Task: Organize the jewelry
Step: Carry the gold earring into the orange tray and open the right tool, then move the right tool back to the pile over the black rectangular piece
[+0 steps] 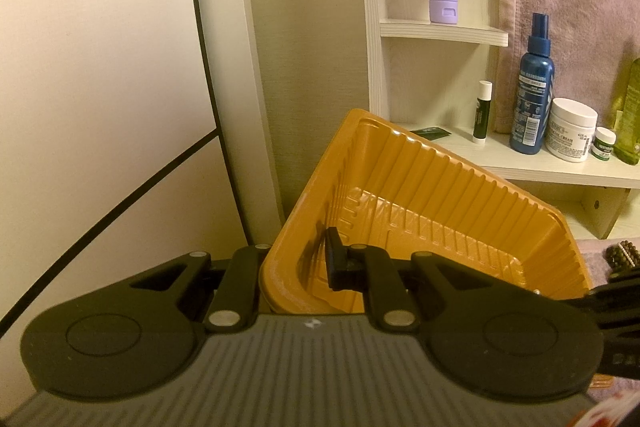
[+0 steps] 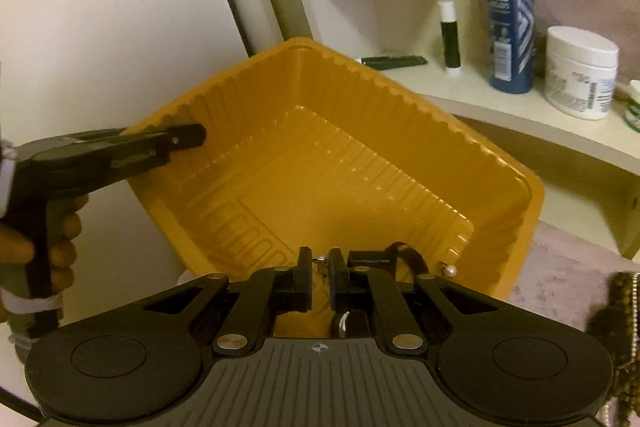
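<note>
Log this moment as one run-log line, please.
left tool: shut on orange tray rim, tray tilted | right tool: shut on small jewelry piece over tray | tray: empty inside

Beaded bracelets (image 2: 622, 311) blurred, cut off by the right edge.

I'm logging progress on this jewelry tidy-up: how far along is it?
Early on. Done: nothing; the orange tray shows a bare floor. In hand: the left gripper is clamped on the tray's rim, tilting it, while the right gripper is shut on a small metal piece with a pearl beside it, at the tray's near edge. Left: the dark beaded bracelet lies outside the tray, on the cloth.
</note>
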A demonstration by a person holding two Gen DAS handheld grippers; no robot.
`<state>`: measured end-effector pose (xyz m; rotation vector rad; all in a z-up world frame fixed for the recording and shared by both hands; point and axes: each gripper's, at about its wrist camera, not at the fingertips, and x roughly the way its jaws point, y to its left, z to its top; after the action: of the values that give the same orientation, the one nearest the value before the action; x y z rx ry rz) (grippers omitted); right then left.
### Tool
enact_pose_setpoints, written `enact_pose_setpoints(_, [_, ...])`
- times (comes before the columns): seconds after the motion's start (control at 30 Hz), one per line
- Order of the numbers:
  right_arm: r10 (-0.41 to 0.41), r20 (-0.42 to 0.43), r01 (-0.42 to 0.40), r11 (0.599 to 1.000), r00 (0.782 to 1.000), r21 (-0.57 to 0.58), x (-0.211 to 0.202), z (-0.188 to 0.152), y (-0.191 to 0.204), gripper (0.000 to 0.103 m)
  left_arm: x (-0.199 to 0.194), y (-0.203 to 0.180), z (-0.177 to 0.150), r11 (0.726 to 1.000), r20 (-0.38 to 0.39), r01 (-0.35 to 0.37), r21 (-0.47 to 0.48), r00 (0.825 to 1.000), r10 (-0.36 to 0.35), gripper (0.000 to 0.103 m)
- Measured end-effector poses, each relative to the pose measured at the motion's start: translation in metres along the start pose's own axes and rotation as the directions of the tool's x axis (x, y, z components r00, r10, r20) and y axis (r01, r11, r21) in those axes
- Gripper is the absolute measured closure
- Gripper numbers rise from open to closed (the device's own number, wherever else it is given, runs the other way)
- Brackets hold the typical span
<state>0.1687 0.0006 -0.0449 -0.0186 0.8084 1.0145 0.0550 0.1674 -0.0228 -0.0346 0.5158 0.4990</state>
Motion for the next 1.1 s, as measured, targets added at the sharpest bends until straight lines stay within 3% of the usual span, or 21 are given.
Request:
enact_pose_setpoints(0.37, [0.012,-0.027,-0.010,0.999,1.000,0.044,0.016,-0.001,-0.002,0.094,0.000,0.000,0.000,1.000,0.000,-0.001,0.001,1.000,0.001,0.090])
enact_pose_setpoints(0.5, [0.019,-0.006,-0.019,0.998,1.000,0.063,0.011,-0.003,-0.002,0.090,0.000,0.000,0.000,1.000,0.000,0.000,0.001,1.000,0.000,0.090])
enact_pose_setpoints(0.57, [0.027,0.007,-0.027,0.997,1.000,0.068,0.008,-0.002,-0.002,0.082,0.000,0.000,0.000,1.000,-0.001,0.000,0.002,1.000,0.000,0.090])
enact_pose_setpoints(0.73, [0.030,0.082,-0.040,0.993,0.996,0.113,-0.016,0.001,-0.004,0.079,0.000,0.000,0.000,1.000,0.000,0.000,0.001,1.000,0.000,0.090])
enact_pose_setpoints(0.9, [-0.040,0.151,0.017,0.988,0.988,0.152,-0.054,-0.004,-0.021,0.078,0.000,0.000,0.000,1.000,0.000,0.000,0.000,1.000,0.000,0.090])
enact_pose_setpoints(1.1, [-0.162,0.156,0.126,0.967,0.974,0.219,-0.096,-0.026,-0.053,0.078,0.000,0.000,0.000,1.000,0.000,0.000,0.001,1.000,0.000,0.090])
